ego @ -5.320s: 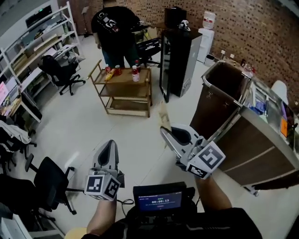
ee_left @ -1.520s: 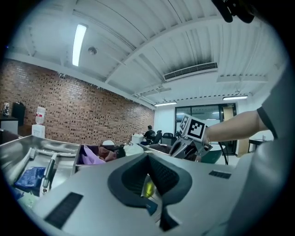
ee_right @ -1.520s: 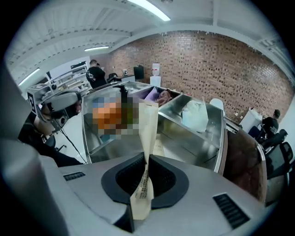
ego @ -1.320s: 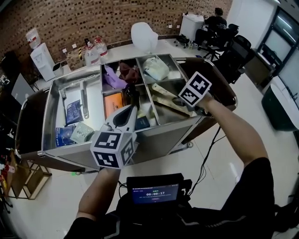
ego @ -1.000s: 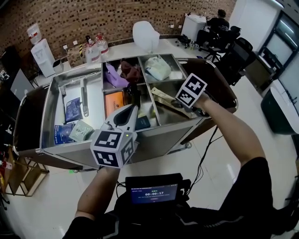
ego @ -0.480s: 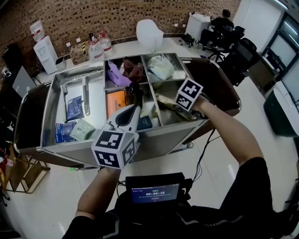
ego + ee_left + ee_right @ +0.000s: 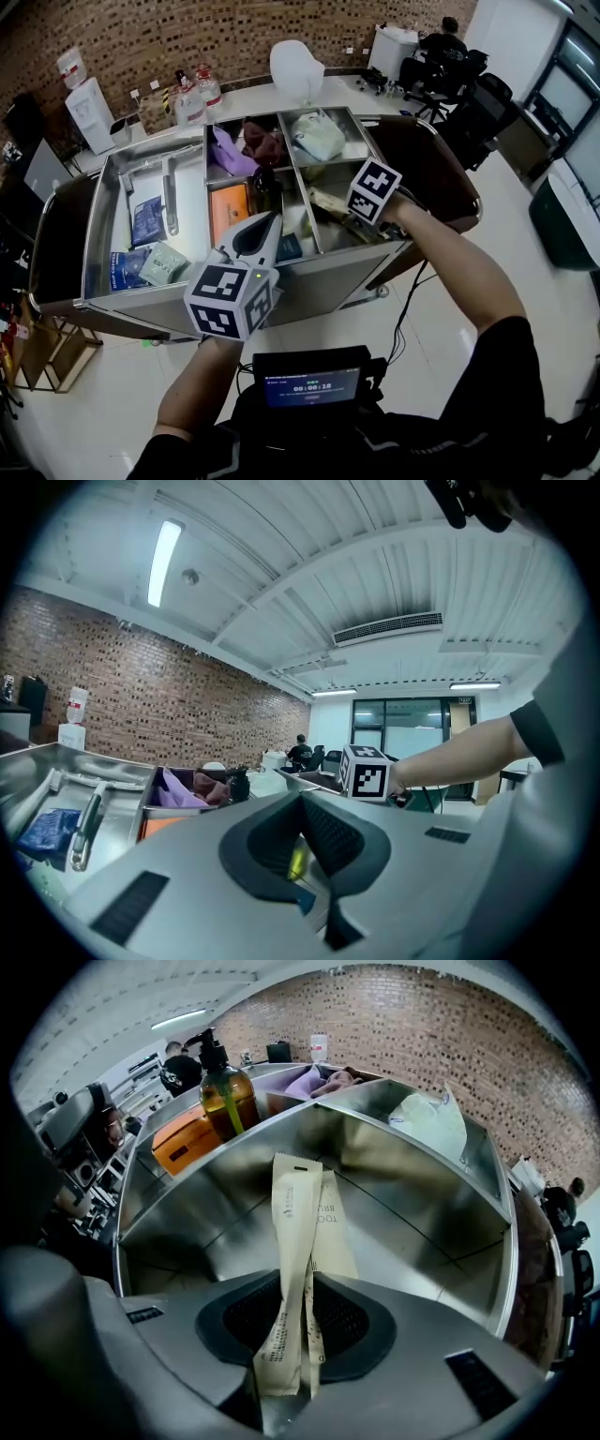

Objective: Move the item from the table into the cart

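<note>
The item is a pair of long beige paper packets (image 7: 298, 1213), lying in the cart's front right compartment (image 7: 412, 1241) with their near ends between the jaws of my right gripper (image 7: 295, 1335). Those jaws are opening and the pads no longer press the packets. In the head view the right gripper (image 7: 345, 212) reaches down into that compartment, over the packets (image 7: 325, 201). My left gripper (image 7: 253, 228) hovers at the cart's front edge, shut and empty; the left gripper view shows it the same way (image 7: 302, 803).
The steel cart (image 7: 101, 192) has several compartments holding an amber pump bottle (image 7: 225, 1091), an orange box (image 7: 228, 208), a white bag (image 7: 317, 136), purple cloth (image 7: 225, 150) and blue packets (image 7: 145, 220). Water bottles (image 7: 187, 98) stand on the counter behind. Office chairs (image 7: 483, 103) stand at the right.
The right gripper has sunk lower into the front right compartment with the packets, and its jaws have parted. The left gripper has stayed at the cart's front.
</note>
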